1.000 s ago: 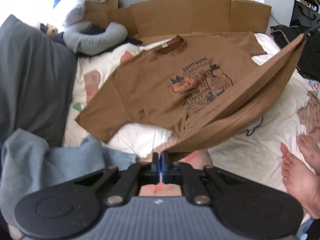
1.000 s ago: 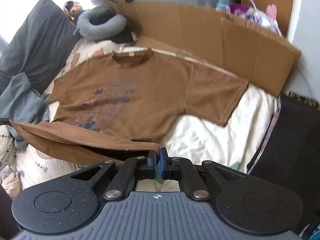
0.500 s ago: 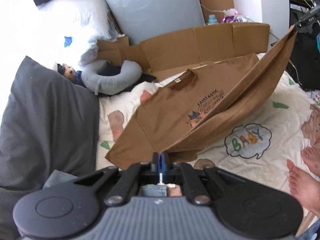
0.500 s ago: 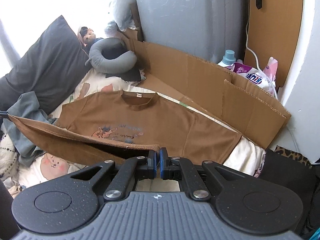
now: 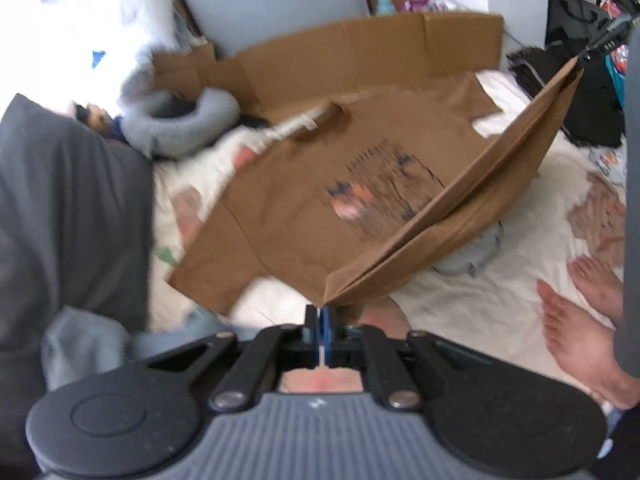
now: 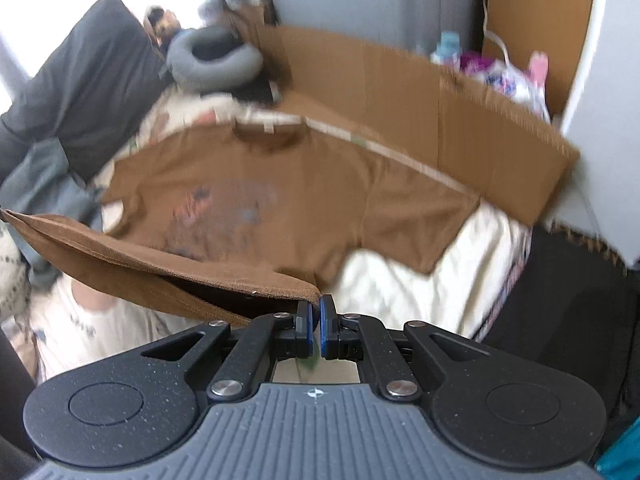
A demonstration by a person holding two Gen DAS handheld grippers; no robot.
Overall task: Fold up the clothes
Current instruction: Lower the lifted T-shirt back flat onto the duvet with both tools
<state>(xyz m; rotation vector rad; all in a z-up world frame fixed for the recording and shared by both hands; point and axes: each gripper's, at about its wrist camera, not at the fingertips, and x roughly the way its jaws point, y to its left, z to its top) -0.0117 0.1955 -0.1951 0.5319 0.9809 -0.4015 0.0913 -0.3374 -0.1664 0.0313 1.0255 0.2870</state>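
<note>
In the left wrist view, the left gripper (image 5: pixel 321 322) is nearest, and its blue pads are pressed together on one bottom corner of the brown cotton T-shirt (image 5: pixel 304 208) with a printed picture on the chest. In the right wrist view, the right gripper (image 6: pixel 316 322) is closed on the other bottom corner of the T-shirt (image 6: pixel 280 208). The hem hangs lifted between the two grippers, like a long open fold above the bed. At the near right of the left view, two bare feet (image 5: pixel 576 320) of the person stand on the cream bed sheet (image 5: pixel 472 300) with cartoon prints. Farther away, the chest, the sleeves and the collar of the T-shirt lie flat on this sheet. On the left are a dark grey pillow (image 5: pixel 68 216) and, nearer, a grey-blue cloth (image 5: pixel 88 344). Beyond the collar lie a grey U-shaped neck pillow (image 5: pixel 184 128) and a long flattened brown cardboard sheet (image 5: pixel 360 52). Both pictures are blurred.
</note>
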